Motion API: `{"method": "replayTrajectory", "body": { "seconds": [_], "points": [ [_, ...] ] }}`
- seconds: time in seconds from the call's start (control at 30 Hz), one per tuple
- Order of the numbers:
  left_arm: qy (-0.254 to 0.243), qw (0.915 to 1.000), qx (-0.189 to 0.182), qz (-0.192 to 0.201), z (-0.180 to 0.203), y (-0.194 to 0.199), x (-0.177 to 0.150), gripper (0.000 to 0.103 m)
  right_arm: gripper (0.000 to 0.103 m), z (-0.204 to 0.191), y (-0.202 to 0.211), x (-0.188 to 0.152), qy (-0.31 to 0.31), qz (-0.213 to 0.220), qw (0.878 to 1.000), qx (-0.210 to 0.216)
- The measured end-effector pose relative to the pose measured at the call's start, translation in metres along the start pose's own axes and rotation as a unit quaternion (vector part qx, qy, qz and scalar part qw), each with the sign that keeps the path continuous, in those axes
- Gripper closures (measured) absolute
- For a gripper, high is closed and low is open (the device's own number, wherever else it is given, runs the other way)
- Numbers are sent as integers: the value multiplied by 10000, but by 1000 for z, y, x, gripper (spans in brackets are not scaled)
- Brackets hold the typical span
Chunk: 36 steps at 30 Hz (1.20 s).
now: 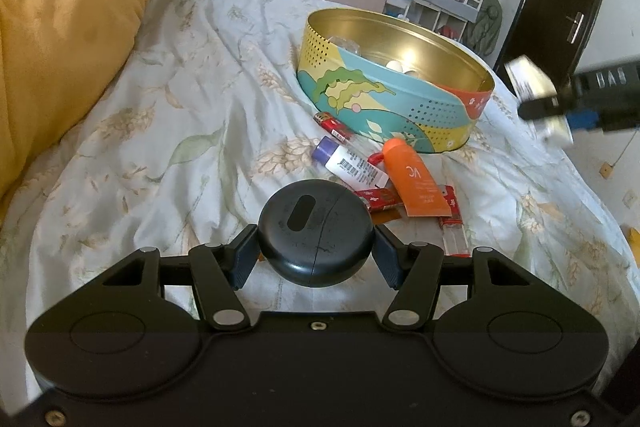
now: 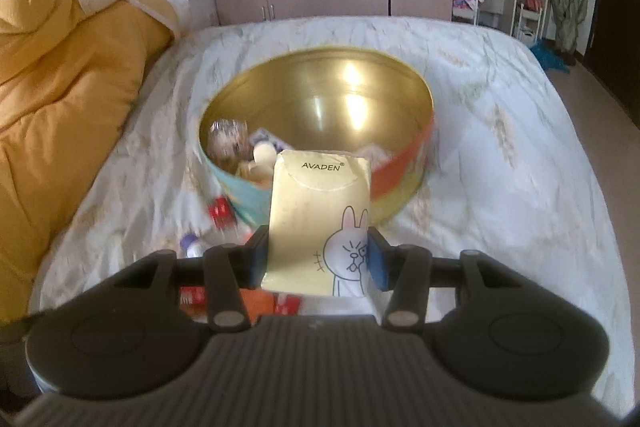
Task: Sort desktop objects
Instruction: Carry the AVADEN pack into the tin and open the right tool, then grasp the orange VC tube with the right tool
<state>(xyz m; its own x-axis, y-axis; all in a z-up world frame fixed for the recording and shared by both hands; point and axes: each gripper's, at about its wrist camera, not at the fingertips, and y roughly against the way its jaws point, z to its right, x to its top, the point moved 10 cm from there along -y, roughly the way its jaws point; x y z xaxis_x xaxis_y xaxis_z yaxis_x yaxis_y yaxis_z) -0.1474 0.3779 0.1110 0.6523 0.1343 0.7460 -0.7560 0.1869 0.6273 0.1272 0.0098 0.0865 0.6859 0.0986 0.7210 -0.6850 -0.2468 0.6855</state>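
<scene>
While both hands are loaded up, we reckon we're mid-carry: each piece is already picked and the round tin (image 1: 394, 83) is the drop spot. Starting on the left, the left gripper (image 1: 316, 251) is clamped on a round black case (image 1: 316, 231), a smooth, scuffed puck with an oval recess on top and a seam down one side, held above the flowery bedsheet (image 1: 168, 115) on the near side of the tin. Just past it a purple-capped tube (image 1: 348, 163), an orange tube (image 1: 414, 181) and some red packets (image 1: 334, 125) lie in a loose heap against the tin's wall, so plenty's left to sort. Over on the right, the right gripper (image 2: 316, 257) is pinching a pale yellow tissue pack (image 2: 318, 223) with a cartoon rabbit on it, upright, front of the tin's near rim. Next we'd guess it needs carrying forward over the rim, then letting go. It's soft, so it'll flop in easily
</scene>
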Motion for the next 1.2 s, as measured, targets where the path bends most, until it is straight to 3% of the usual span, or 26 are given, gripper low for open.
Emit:
{"method": "replayTrajectory", "body": {
  "seconds": [0.3, 0.7, 0.97, 1.1, 1.13, 1.17, 1.2],
  "points": [
    [13, 10000, -56, -35, 1, -2, -1, 45, 49, -12, -24, 36, 8, 43, 10000, 16],
    [12, 9999, -121, -81, 2, -3, -2, 45, 49, -24, -29, 55, 132, 103, 9998, 50],
    [-41, 9998, -158, -132, 5, -4, -4, 45, 49, -19, -39, 74, 59, 94, 9998, -139],
    [-44, 9997, -178, -143, 5, -4, -5, 45, 48, -9, -52, 83, -156, 7, 9989, -438],
    [-48, 9997, -180, -157, 5, -5, -5, 45, 43, -7, -55, 85, -203, 3, 9984, -522],
    [-57, 9997, -176, -176, 5, -5, -6, 45, 29, -5, -55, 87, -218, 53, 9981, -577],
    [-65, 9996, -175, -190, 5, -6, -6, 45, 23, -4, -55, 89, -228, 102, 9979, -591]
  ]
}}
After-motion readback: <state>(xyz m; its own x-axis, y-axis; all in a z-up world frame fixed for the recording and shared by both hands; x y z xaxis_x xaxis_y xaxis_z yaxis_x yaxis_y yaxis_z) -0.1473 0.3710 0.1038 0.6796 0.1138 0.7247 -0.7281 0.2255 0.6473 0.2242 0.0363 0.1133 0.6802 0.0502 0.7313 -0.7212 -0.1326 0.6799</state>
